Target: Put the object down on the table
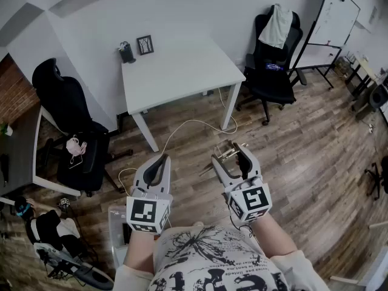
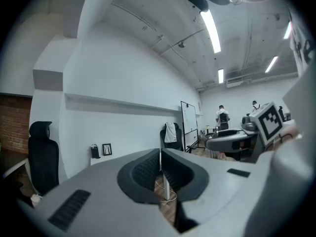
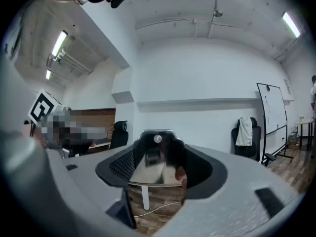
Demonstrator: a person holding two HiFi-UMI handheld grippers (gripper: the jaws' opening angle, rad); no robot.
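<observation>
My right gripper (image 1: 230, 155) is shut on a shiny metal object (image 1: 227, 152), held wide between its jaws at about waist height over the wood floor. In the right gripper view the metal object (image 3: 152, 165) fills the gap between the jaws and has a small round knob at its top. My left gripper (image 1: 159, 161) hangs beside it to the left, with its jaws shut and nothing in them; its fingertips (image 2: 157, 158) meet in the left gripper view. The white table (image 1: 182, 71) stands ahead, well beyond both grippers.
A small picture frame (image 1: 145, 44) and a dark object (image 1: 127, 53) stand at the table's far left corner. Black office chairs stand at the left (image 1: 68, 111) and right (image 1: 274, 56), with a whiteboard (image 1: 334, 18) beyond. A white cable (image 1: 189, 123) runs across the floor.
</observation>
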